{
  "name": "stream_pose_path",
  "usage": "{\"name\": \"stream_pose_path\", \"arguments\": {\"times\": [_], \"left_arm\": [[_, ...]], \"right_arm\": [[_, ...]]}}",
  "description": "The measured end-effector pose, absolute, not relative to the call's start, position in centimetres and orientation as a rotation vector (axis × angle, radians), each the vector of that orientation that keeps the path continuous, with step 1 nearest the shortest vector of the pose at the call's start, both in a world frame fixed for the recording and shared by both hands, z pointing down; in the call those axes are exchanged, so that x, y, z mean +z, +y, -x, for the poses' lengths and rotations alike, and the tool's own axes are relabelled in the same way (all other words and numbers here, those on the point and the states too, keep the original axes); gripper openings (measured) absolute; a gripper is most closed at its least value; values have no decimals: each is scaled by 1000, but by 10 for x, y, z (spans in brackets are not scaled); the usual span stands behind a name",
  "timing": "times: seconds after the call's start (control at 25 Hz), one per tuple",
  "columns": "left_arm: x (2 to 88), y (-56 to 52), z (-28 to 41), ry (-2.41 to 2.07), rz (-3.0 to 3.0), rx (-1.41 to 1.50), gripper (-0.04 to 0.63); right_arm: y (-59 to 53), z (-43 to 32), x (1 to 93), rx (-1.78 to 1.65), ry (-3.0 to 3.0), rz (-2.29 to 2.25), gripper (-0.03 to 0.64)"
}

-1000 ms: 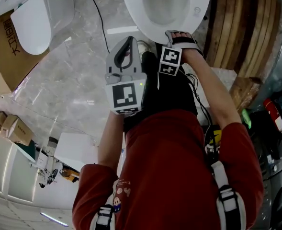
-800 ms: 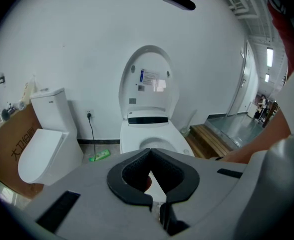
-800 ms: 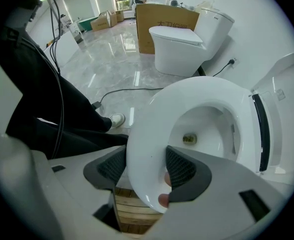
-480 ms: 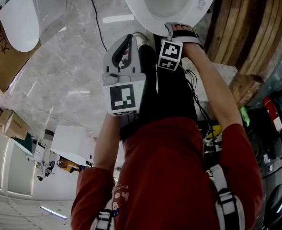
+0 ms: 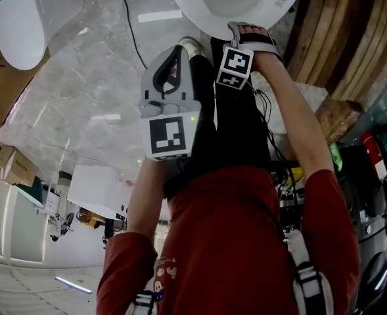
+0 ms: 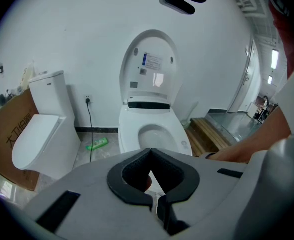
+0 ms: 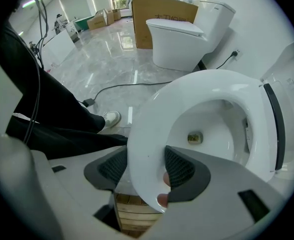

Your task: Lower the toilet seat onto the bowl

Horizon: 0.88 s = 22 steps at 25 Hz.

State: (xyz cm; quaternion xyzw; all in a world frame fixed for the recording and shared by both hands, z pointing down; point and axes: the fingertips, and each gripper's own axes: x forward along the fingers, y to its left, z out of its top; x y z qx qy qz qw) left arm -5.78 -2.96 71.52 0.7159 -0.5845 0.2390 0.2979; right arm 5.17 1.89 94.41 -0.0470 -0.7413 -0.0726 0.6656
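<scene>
**Toilet seat pinched at its front rim, lid upright behind**

Right claw is closed on the front edge of the white seat ring, one dark ribbed pad against the outer side and the other against the inner side. Through the ring the bowl shows. In the left gripper view the seat lies low and about level over the bowl, while the lid stands upright against the wall at 12 o'clock. Whether the seat rests fully on the bowl cannot be told.

Left claw is pressed together at the tips and holds nothing. In the head view it hangs near the centre, apart from the toilet, with the right claw at 1 o'clock touching the seat at the frame's top edge.

A second toilet stands at 9 o'clock in the left gripper view, lid down, with a cardboard box beside it. A black cable runs down the wall between the two toilets, and a green packet lies on the floor near its foot. A wooden step sits at 3 o'clock of the bowl
</scene>
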Motion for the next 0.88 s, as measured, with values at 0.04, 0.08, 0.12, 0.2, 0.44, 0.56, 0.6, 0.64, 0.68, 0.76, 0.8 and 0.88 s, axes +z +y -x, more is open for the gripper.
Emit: {"name": "stream_pose_path", "arguments": {"times": [0.04,0.08,0.12,0.2,0.44,0.56,0.6,0.64,0.68,0.76,0.8,0.88], "left_arm": [[717,-30,59,-1553,-1900,633,12],[719,-30,60,-1553,-1898,632,12],[721,-30,60,-1552,-1895,632,12],[723,-29,61,-1556,-1887,631,12],[718,-27,60,-1564,-1889,628,12],[711,-25,57,-1551,-1897,638,12],[707,-26,57,-1556,-1903,637,12],[703,-28,58,-1565,-1912,633,12],[699,-29,59,-1573,-1919,629,12],[690,-30,60,-1588,-1923,620,12],[685,-28,60,-1595,-1920,614,12],[676,-25,61,-1602,-1916,609,12]], "right_arm": [[18,-51,946,-163,-1674,106,233],[18,-51,947,-161,-1676,107,233],[18,-51,947,-161,-1678,107,233],[18,-51,946,-163,-1686,104,233],[20,-52,945,-159,-1681,106,233],[19,-54,946,-157,-1671,104,233],[18,-53,946,-155,-1669,101,233],[17,-53,945,-150,-1669,94,233],[16,-52,944,-139,-1671,82,233],[16,-50,938,-108,-1682,50,233],[16,-50,933,-91,-1689,33,233],[17,-50,923,-72,-1700,11,233]]}}
